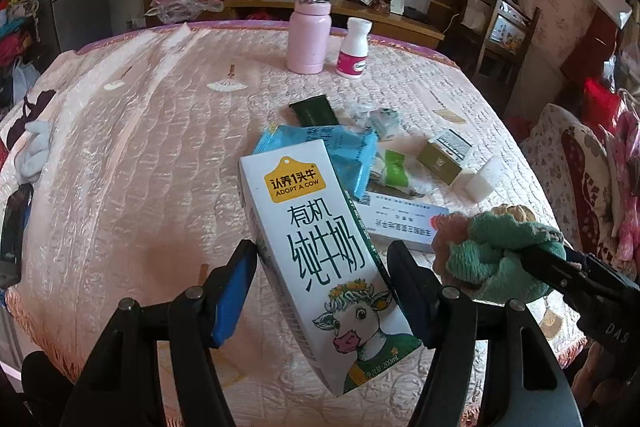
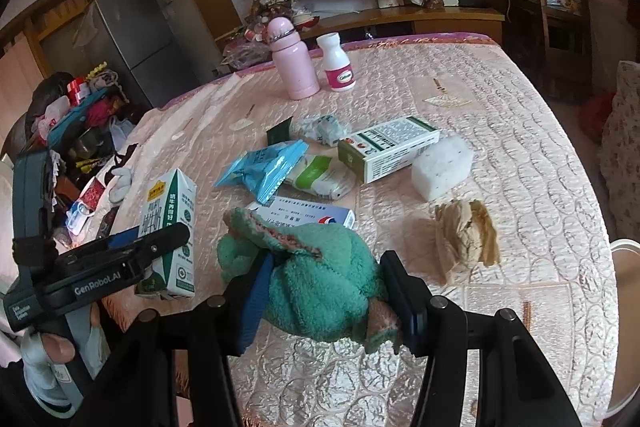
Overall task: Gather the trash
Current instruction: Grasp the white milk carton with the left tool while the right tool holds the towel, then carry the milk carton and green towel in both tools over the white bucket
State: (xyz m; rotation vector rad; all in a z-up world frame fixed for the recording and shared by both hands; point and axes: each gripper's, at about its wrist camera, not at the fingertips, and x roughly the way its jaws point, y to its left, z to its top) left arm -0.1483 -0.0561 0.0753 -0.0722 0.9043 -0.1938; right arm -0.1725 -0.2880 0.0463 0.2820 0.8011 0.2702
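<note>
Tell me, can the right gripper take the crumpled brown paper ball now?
Probably not yet. The right gripper is shut on the green cloth, so its fingers are full, though the brown paper ball lies unobstructed on the table.

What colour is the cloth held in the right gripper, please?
Teal green cloth with pinkish edging, clearest in the right wrist view.

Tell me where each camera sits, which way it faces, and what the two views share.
Left wrist: on the left hand-held gripper, looking down over the table; it holds a milk carton.
Right wrist: on the right hand-held gripper, holding a green cloth; a hand shows.
Shared: carton, cloth, pink bottle, blue wrapper.
</note>
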